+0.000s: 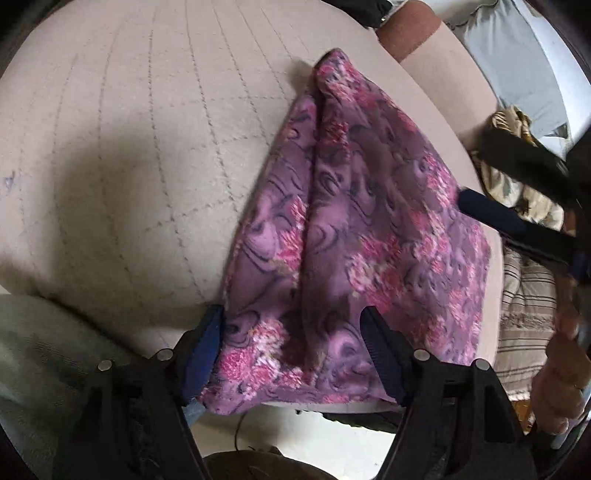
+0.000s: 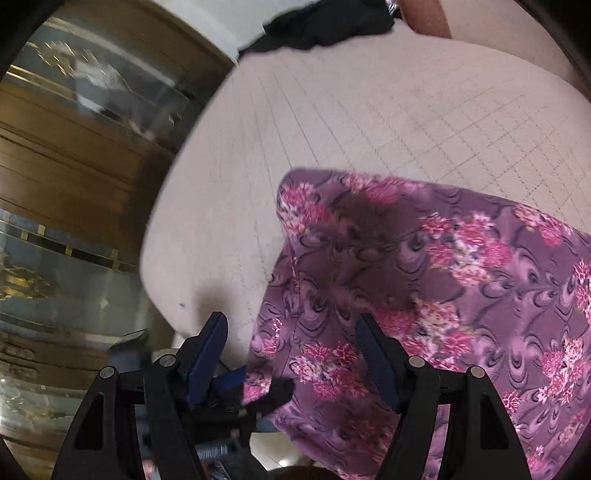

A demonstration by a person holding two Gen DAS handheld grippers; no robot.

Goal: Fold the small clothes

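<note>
A purple garment with pink flowers (image 1: 354,229) lies folded on a quilted beige cushion (image 1: 147,147). My left gripper (image 1: 291,328) is open, its jaws standing wide over the garment's near edge, which hangs off the cushion's front. My right gripper (image 2: 291,332) is open too, above the garment's (image 2: 424,280) left side, gripping nothing. The right gripper's dark fingers also show in the left wrist view (image 1: 491,214) at the garment's right edge. The left gripper's tips show low in the right wrist view (image 2: 255,391).
A black cloth (image 2: 321,26) lies at the cushion's far edge. Patterned and striped fabrics (image 1: 524,295) are piled to the right of the cushion. A wood and glass cabinet (image 2: 74,184) stands to the left. A green cloth (image 1: 37,350) lies at the near left.
</note>
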